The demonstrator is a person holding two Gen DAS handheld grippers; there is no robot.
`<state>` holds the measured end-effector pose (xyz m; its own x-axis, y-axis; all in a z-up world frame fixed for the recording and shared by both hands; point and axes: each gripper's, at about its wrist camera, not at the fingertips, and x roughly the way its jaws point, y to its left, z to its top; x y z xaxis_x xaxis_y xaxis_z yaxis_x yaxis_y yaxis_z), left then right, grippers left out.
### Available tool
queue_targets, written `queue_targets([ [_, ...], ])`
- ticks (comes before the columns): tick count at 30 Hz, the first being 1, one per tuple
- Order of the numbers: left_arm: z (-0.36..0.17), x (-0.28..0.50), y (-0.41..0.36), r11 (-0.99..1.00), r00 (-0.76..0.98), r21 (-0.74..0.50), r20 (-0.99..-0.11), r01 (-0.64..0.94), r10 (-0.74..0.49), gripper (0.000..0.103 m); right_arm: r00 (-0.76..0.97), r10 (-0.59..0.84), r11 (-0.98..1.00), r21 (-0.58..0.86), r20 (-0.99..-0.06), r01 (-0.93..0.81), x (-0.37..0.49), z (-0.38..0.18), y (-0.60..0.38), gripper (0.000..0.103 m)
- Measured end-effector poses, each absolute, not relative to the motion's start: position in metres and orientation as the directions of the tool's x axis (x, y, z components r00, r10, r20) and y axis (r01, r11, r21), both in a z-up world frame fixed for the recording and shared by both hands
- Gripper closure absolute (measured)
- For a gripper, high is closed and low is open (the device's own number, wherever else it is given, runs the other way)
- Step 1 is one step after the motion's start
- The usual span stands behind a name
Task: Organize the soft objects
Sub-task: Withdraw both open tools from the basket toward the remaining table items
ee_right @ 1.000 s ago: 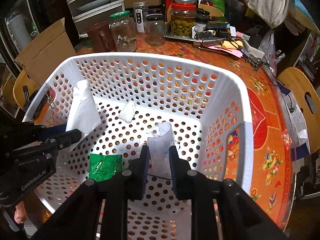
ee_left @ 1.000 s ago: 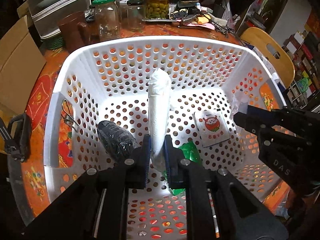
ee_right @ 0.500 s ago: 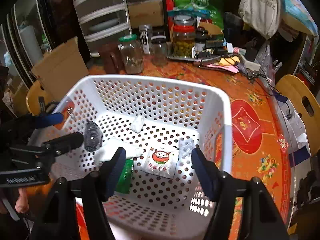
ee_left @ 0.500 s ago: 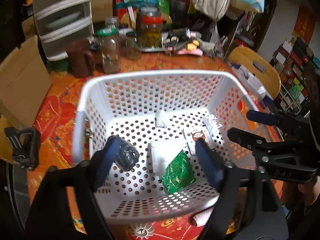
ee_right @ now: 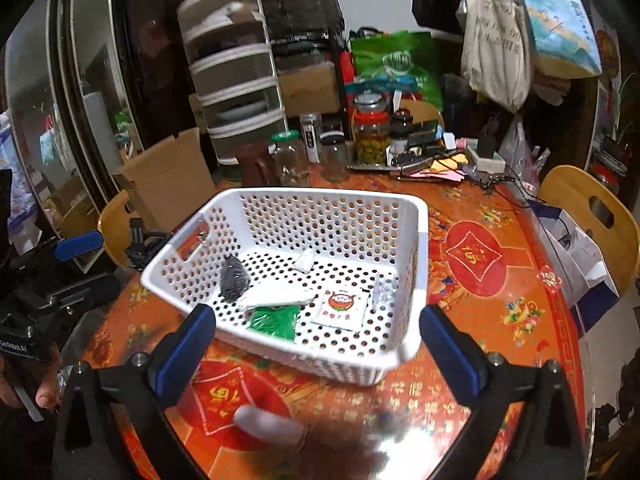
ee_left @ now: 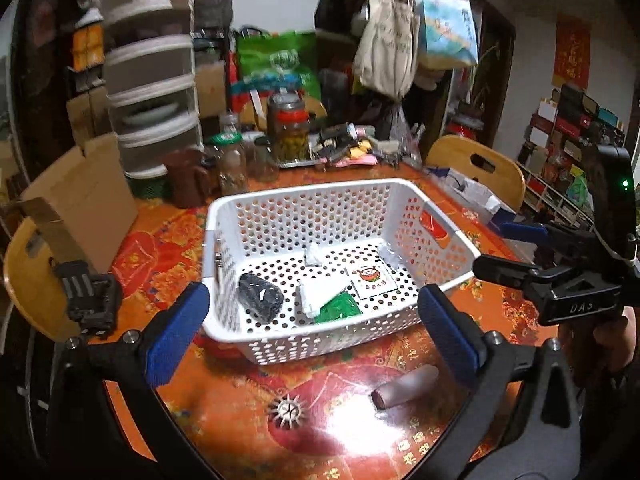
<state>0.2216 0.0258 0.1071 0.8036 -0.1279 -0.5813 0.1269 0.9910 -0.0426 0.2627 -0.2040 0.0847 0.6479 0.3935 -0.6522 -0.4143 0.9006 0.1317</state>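
Observation:
A white perforated basket stands on the orange table. It holds a black bundle, a white folded cloth, a green packet, a white packet with a red face, a small white wad and a clear crinkled piece. My left gripper is open and empty, pulled back above the basket's near side. My right gripper is open and empty too. A pale roll lies on the table in front of the basket.
Glass jars, a brown mug and clutter stand behind the basket. A cardboard box and stacked drawers are at the back left. Wooden chairs ring the table. A black clamp sits at the left edge.
Both grippers opened, letting go of the white cloth and the clear piece into the basket, then pulled back and up away from it.

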Motion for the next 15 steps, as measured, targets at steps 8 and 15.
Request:
queue_targets([
  [8,0.096,0.146,0.044,0.995,0.854,-0.078,-0.512,0.061,-0.092,0.0,0.708,0.418,0.899,0.147,-0.57,-0.412,0.19,0.078,-0.222,0.002],
  [15,0.035,0.109,0.062,0.995,0.846,-0.1,-0.533,-0.017,-0.039,0.0,0.724,0.419,0.905,0.191,-0.549,-0.379,0.139,0.043,-0.232,0.002],
])
